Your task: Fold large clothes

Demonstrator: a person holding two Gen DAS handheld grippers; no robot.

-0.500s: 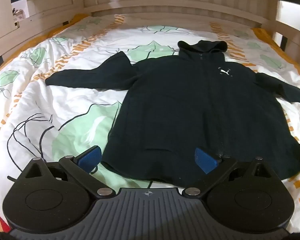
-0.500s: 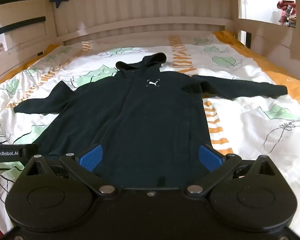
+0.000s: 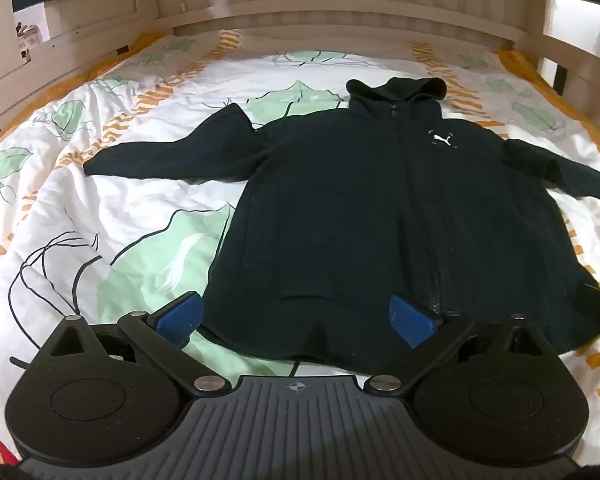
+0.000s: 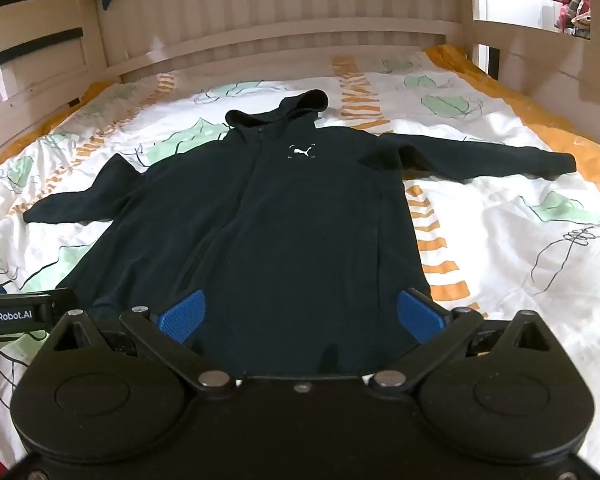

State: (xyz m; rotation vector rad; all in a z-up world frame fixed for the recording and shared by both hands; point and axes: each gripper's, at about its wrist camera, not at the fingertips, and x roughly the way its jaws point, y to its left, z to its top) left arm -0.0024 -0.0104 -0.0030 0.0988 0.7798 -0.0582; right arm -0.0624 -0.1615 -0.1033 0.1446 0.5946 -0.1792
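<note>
Pre-fold: black hoodie (image 4: 268, 224) flat on bed quilt (image 3: 100, 216), sleeves spread. Left gripper (image 3: 296, 316), right gripper (image 4: 300, 316) released, empty, above near hem. Next: probably grab sleeve.

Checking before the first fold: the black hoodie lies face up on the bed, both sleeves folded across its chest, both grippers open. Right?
Not quite: the sleeves are spread out sideways on the bed, as the right wrist view shows. The hoodie lies face up, and the left gripper and right gripper are open.

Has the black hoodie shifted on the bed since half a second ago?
No. In the left wrist view the hoodie lies as before against the green leaf print beside its hem; its sleeves and hood keep their places.
</note>
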